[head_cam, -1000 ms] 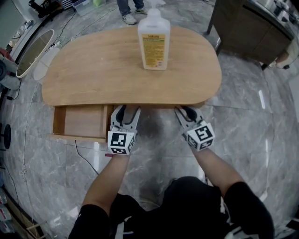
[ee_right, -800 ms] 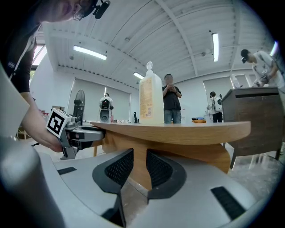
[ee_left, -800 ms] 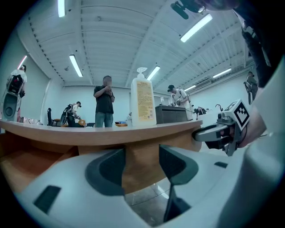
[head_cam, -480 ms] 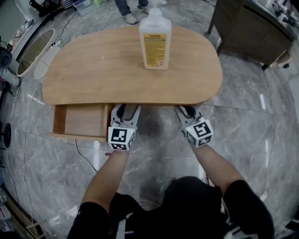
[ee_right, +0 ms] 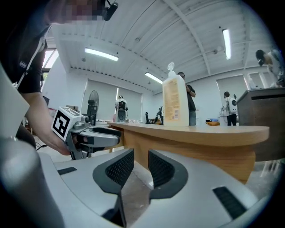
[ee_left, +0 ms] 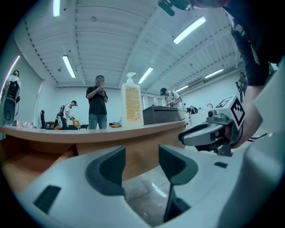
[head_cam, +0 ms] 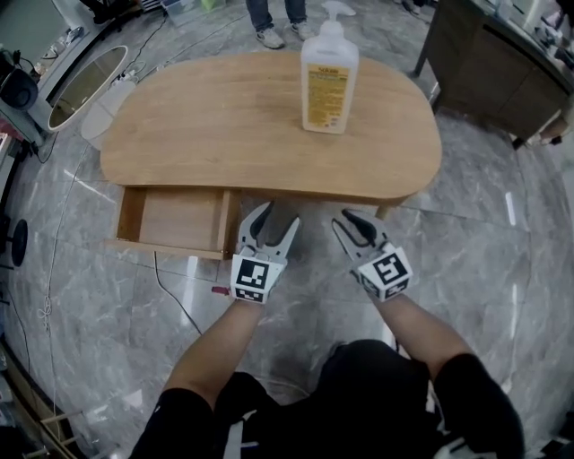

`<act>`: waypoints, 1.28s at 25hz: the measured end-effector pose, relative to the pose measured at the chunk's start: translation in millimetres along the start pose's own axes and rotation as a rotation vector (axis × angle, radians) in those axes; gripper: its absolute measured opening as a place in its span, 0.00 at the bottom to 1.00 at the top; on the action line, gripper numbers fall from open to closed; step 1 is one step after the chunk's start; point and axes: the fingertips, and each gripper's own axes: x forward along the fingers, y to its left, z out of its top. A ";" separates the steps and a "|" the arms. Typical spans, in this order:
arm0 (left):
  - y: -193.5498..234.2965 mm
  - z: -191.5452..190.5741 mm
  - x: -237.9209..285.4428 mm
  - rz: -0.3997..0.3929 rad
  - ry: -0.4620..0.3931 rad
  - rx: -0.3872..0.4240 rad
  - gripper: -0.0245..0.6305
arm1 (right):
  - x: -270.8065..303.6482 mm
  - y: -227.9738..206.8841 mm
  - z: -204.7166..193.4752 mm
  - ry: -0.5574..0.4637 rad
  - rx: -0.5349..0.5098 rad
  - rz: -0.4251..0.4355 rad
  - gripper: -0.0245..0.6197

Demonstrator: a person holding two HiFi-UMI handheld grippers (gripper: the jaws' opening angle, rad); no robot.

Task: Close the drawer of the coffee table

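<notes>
Wooden table (head_cam: 179, 134) on a grey marble floor (head_cam: 502, 269), with a pump bottle (head_cam: 328, 81) upright on the top toward its far right. At the front left, the drawer (head_cam: 179, 220), pulled well out from under the top, bare inside, its front panel nearest the person. Left gripper (head_cam: 272, 224) just right of the drawer's right wall, not touching it as far as the head view shows, aimed almost level at the table's front edge. Jaws wide apart, with nothing between them, only the table's side and floor beyond the gap. Right gripper (head_cam: 352, 226) further right, well apart from the drawer, likewise aimed at the front edge. Jaws parted by a narrow gap, just eased a touch wider, gripping nothing, with only floor and the table's edge behind the gap. Both grippers side by side and near each other, on bare forearms reaching out from black sleeves. Beyond the table, a dark cabinet (head_cam: 484, 63) at the upper right and a standing person's legs (head_cam: 269, 18) at the far edge.
</notes>
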 end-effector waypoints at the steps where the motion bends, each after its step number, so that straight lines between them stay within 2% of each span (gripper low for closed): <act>1: -2.9 2.2 -5.3 -0.004 -0.006 -0.002 0.37 | 1.3 6.3 4.7 -0.010 -0.002 0.012 0.15; 6: -16.7 22.3 -41.0 -0.042 -0.055 0.015 0.37 | 8.0 45.1 33.9 -0.062 -0.026 0.100 0.15; 9: -15.6 34.3 -72.9 -0.049 -0.095 0.043 0.37 | 14.1 76.0 47.8 -0.092 -0.068 0.170 0.15; 12: -17.3 34.9 -96.7 -0.067 -0.100 0.051 0.34 | 20.7 104.8 56.8 -0.105 -0.112 0.220 0.15; 16: -23.4 41.1 -116.8 -0.069 -0.136 0.022 0.34 | 25.6 126.0 59.8 -0.111 -0.112 0.243 0.15; 20: -20.1 46.5 -138.4 -0.079 -0.159 0.027 0.34 | 27.3 137.5 65.6 -0.121 -0.111 0.256 0.15; 25: -22.5 52.8 -176.9 -0.128 -0.159 0.147 0.34 | 29.1 151.8 73.7 -0.140 -0.136 0.293 0.15; 29: -1.5 39.8 -207.1 -0.088 -0.119 0.212 0.34 | 34.2 176.5 75.0 -0.117 -0.203 0.361 0.15; 30: 6.9 35.8 -213.0 -0.065 -0.115 0.202 0.34 | 35.4 183.5 73.9 -0.105 -0.227 0.378 0.15; 32: 23.9 24.6 -224.6 0.002 -0.104 0.088 0.34 | 36.6 197.4 70.6 -0.069 -0.279 0.410 0.15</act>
